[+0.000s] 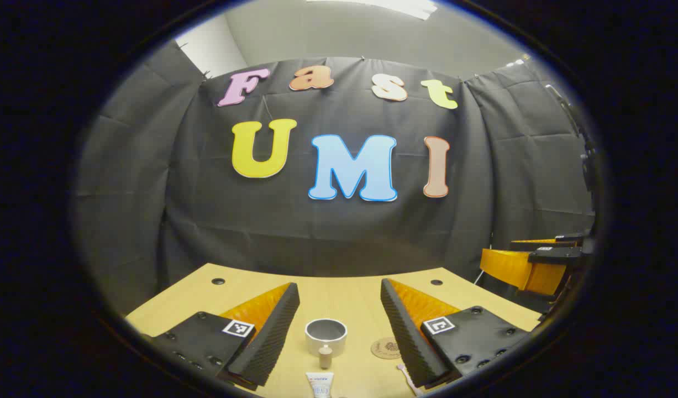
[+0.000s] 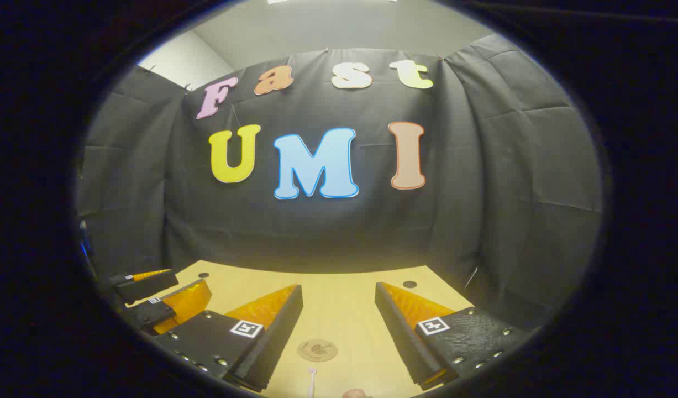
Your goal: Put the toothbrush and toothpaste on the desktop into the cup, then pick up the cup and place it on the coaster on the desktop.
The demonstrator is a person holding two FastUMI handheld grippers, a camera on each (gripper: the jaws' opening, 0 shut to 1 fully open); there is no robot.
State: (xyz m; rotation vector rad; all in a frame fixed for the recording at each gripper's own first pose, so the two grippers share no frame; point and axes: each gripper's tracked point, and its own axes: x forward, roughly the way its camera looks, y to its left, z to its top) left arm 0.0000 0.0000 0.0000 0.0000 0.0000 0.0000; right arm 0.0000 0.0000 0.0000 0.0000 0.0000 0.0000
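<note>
Cup: a small grey round cup [image 1: 326,335] stands upright and empty on the pale wooden table [image 1: 339,293], about mid-table, with a little light-coloured knob-like piece [image 1: 325,356] just in front of it that I cannot identify.
Toothpaste: a white tube of toothpaste [image 1: 320,383] lies flat near the table's front edge, straight in front of the cup and apart from it.
Toothbrush: a thin pale toothbrush [image 2: 311,381] lies near the front edge too, to the right of the tube; its head end shows in the right gripper view just in front of the coaster.
Coaster: a round brown cork-like coaster [image 1: 386,348] sits flat just right of the cup, nothing on it.
Left gripper [image 1: 339,331]: fingers spread wide and holding nothing, with the cup and tube lying between their lines, below and ahead.
Right gripper [image 2: 339,331]: fingers likewise spread wide and empty, framing the coaster and the toothbrush head; it hovers off the table's right edge in the left gripper view.
Step in hand: by my reading none of the task is done; both items are outside the cup.
Next move: probably a descent toward the front edge, fingers straddling the tube or brush across its narrow width before closing.
</note>
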